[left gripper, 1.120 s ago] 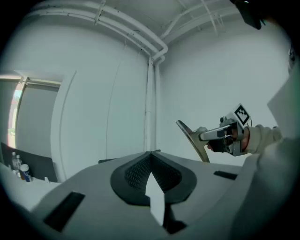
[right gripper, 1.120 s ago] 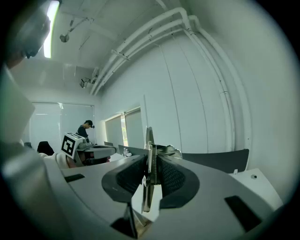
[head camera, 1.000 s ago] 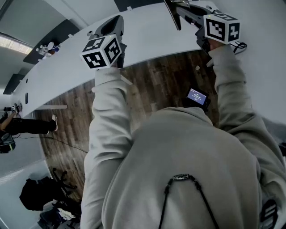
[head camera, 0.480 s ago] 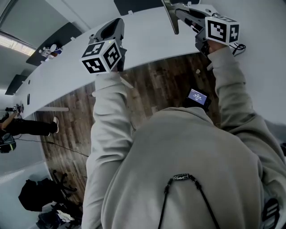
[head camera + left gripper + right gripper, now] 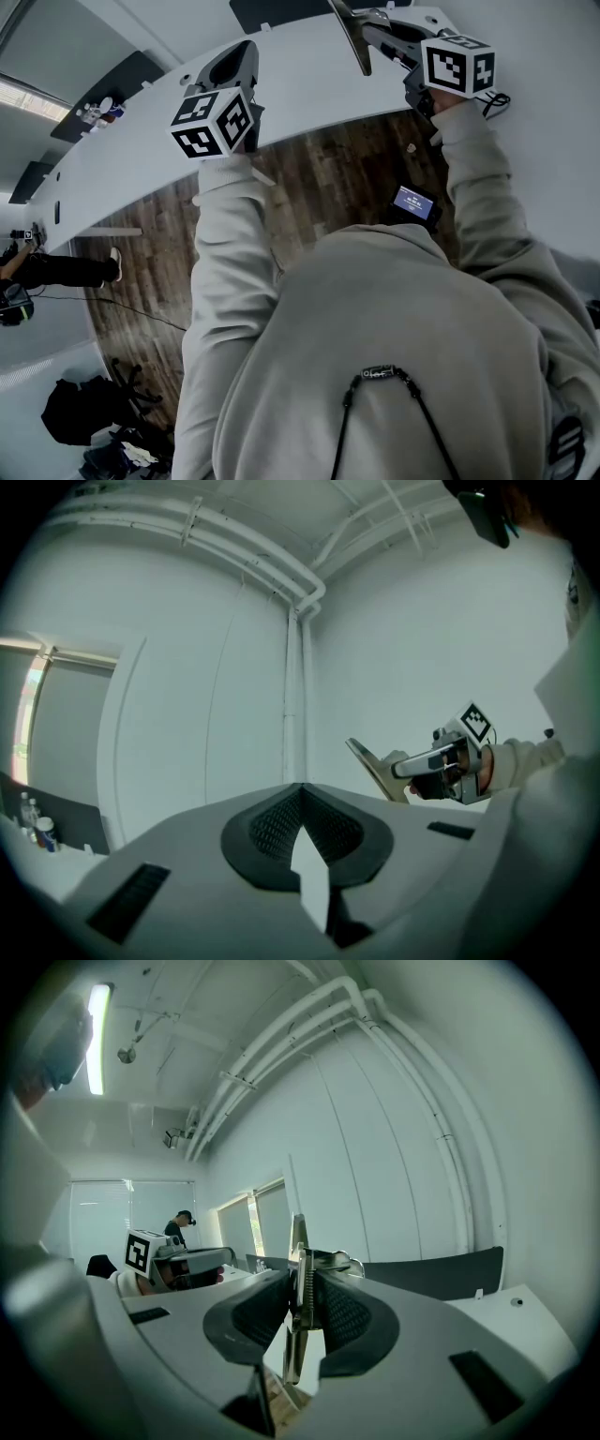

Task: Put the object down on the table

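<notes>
Table (image 5: 309, 89), white and curved, lies below the thin grey metal blade (image 5: 351, 42) clamped edge-up in the right hand-held gripper (image 5: 300, 1288); the left hand-held gripper (image 5: 302, 803) is closed and empty.

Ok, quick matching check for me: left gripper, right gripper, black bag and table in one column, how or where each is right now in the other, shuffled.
Things:
1. left gripper
2. right gripper
3. black bag
4. table

States:
A. on the floor, lower left in the head view
B. fingers clamped on a flat metal tool
C. white, with a curved edge
D. fingers together, nothing between them

Pairs: 1-D, 2-B, 3-A, 4-C
</notes>
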`<state>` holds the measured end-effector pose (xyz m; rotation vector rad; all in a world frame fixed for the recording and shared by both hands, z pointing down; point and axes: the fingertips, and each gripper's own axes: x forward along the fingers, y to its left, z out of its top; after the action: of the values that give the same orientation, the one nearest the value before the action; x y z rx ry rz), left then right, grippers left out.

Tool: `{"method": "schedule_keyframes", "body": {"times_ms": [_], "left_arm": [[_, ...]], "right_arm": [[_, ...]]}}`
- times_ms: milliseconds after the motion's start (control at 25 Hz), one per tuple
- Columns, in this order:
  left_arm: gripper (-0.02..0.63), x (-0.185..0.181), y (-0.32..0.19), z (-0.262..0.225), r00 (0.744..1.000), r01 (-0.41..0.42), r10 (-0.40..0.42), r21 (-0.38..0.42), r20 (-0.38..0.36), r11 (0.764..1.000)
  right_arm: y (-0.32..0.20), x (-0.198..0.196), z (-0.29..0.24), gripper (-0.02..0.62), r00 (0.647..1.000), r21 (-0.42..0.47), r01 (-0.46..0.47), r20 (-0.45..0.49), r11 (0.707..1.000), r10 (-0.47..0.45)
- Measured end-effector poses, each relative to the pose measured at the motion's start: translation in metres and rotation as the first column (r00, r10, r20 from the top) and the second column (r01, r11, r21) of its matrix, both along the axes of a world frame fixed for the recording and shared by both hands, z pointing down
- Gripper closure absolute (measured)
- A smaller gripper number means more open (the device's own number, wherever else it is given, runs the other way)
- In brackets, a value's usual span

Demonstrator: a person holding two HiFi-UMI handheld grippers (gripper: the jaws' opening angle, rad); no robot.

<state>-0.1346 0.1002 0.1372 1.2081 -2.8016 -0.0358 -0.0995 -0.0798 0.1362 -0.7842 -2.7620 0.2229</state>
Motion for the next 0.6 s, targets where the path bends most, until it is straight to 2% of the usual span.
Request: {"method": "schedule_keyframes", "body": {"times_ms": [160,360,600], "left_arm": [[0.603,-0.003,-0.015,-0.007,1.000,0.006,-0.006,0.004,0.001,1.000],[0.604,-0.007,-0.025,-0.005,1.000,-0.012,0.012,-0.004,0.020,1.000],[0.604,-0.024,-0.032,-0.009,1.000,-0.013,0.013,-0.004,0.005,1.000]], "right_arm": [[-0.016,0.002,-0.005,0.494,1.000,0.001,0.019,0.003,1.000,-0.019],[-0.038,-0.001,-0.001,0.494,1.000,-0.041,-0.018,0.008,0.999,0.018],[-0.052,-0.012,0.001,0.494,0.999,-0.053,-0.035,-0.009,0.998,0.035]]}}
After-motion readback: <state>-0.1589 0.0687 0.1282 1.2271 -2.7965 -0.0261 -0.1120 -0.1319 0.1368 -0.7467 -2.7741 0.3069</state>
